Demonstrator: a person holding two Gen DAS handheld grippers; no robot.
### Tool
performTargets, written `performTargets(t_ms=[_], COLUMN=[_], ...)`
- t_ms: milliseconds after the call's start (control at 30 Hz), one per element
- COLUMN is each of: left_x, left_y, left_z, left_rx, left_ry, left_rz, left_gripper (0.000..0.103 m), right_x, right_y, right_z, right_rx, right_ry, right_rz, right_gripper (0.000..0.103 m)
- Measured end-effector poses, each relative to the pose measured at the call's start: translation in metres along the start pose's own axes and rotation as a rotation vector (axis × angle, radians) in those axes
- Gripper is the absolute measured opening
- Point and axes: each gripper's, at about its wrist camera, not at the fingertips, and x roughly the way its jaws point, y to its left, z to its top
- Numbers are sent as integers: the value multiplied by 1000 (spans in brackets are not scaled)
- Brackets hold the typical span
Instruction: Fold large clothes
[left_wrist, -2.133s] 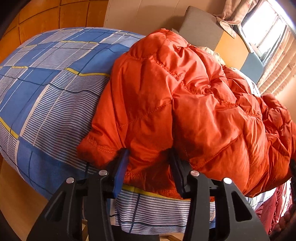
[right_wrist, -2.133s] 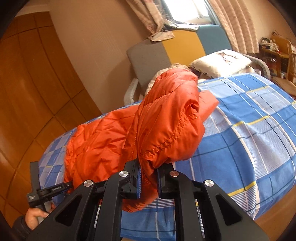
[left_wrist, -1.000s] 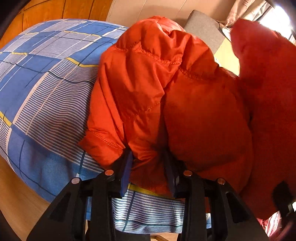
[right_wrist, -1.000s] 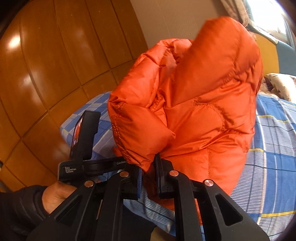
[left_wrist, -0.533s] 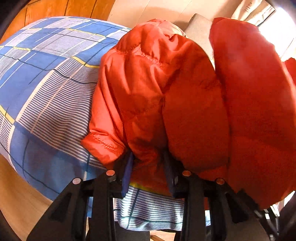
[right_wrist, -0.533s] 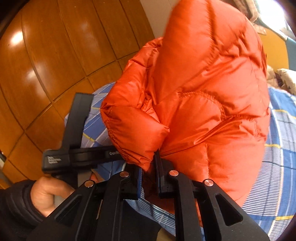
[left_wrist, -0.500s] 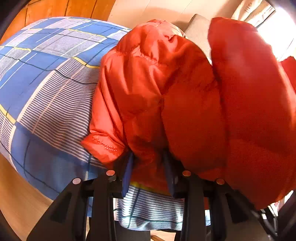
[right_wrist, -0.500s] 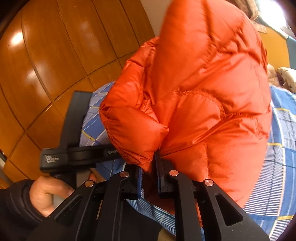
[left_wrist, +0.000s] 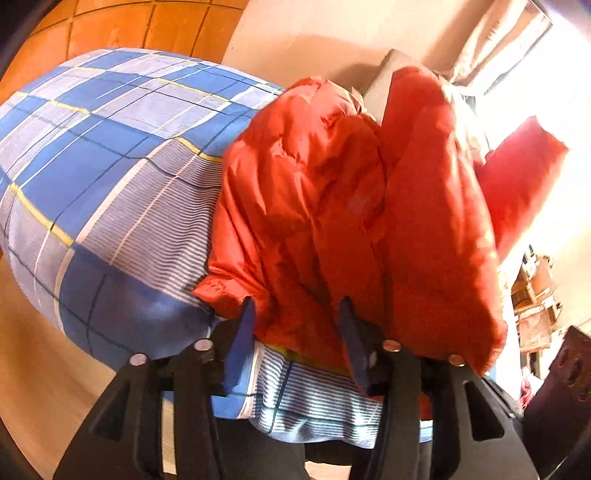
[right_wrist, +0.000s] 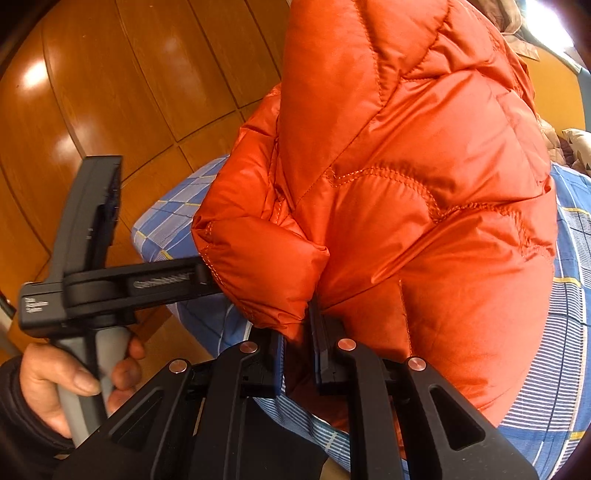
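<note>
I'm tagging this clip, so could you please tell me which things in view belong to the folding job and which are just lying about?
Job:
- orange jacket
- left tool, jaws opening, jacket between them
- right tool, shut on the jacket
- bed, the folding surface

Lying about:
- pillow
- curtain
- shelf

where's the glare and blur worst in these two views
Left wrist view: the window side at right is blown out white, and the orange jacket looks soft and smeared. Right wrist view: sharper, stitching crisp, with bright reflections on the glossy wood panelling; both views curve at the edges.
</note>
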Motion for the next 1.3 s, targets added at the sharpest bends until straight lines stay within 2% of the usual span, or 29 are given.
performTargets(t_ms=[133, 300, 467, 600, 767, 833, 967, 1033, 1133, 1300], left_x=[-13, -29, -40, -47, -41, -29, -8, 2, 11, 16], left_y=[5, 1, -1, -10, -27, -34, -40, -43, -47, -41], left_z=[-3, -2, -1, 1, 3, 4, 12, 15, 18, 22], left_rx=[-35, -39, -42, -4, 65, 83, 106, 121, 157, 147], left_ry=[-23, -64, -67, -83, -39, 8, 55, 81, 88, 78], left_rz=[-33, -92, -182, -243, -305, -316, -318, -326, -318, -348], left_gripper=[59, 62, 62, 65, 72, 73, 69, 56, 52, 42], right_x=[2, 6, 4, 7, 6, 5, 7, 7, 10, 15], right_y=[1, -1, -4, -3, 2, 7, 13, 17, 22, 30], right_z=[-1, -1, -2, -4, -3, -4, -7, -8, -11, -14], right_rx=[-6, -11, -9, -14, -19, -34, -41, -47, -50, -61], right_ry=[4, 10, 7, 9, 5, 2, -4, -5, -7, -4], right_rz=[-2, 0, -2, -9, -18, -29, -44, -53, -63, -82], right_gripper=[12, 12, 12, 12, 12, 12, 12, 12, 12, 12])
